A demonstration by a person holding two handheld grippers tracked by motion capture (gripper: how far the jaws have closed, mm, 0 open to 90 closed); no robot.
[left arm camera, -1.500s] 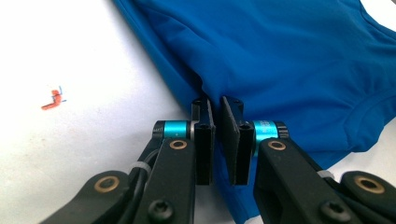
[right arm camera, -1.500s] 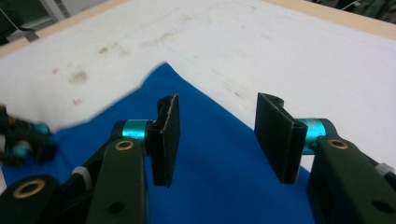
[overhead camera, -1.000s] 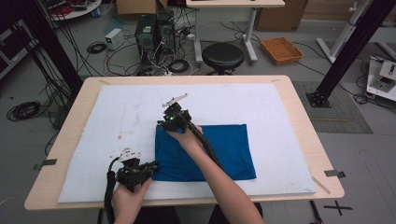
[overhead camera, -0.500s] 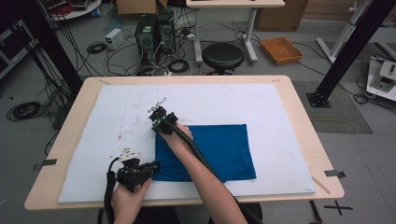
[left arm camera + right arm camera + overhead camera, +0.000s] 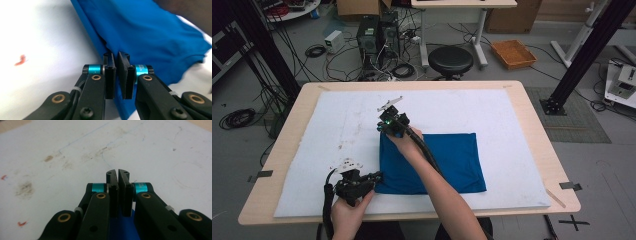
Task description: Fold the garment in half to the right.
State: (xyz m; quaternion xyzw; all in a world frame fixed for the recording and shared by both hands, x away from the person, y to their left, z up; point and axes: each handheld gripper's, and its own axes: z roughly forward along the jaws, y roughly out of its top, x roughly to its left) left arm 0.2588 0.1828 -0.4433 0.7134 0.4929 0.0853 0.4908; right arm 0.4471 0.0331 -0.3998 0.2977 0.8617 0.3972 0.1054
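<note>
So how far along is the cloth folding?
The blue cloth already lies as a flat rectangle on the white mat. In hand: the left gripper pinches its near left corner, and the right gripper has just closed on the far left corner. The next fold looks not yet begun.

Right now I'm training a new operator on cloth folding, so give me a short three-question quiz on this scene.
1. True or false: the blue cloth lies on the white mat.
2. Which gripper holds the cloth's near left corner? A. left gripper B. right gripper
3. Fill in: the right gripper sits at the cloth's far ____ corner.

Key: 1 true. 2 A; in the left gripper view its jaws are shut on the cloth's edge. 3 left; its jaws have just closed, with blue cloth showing low between them.
</note>
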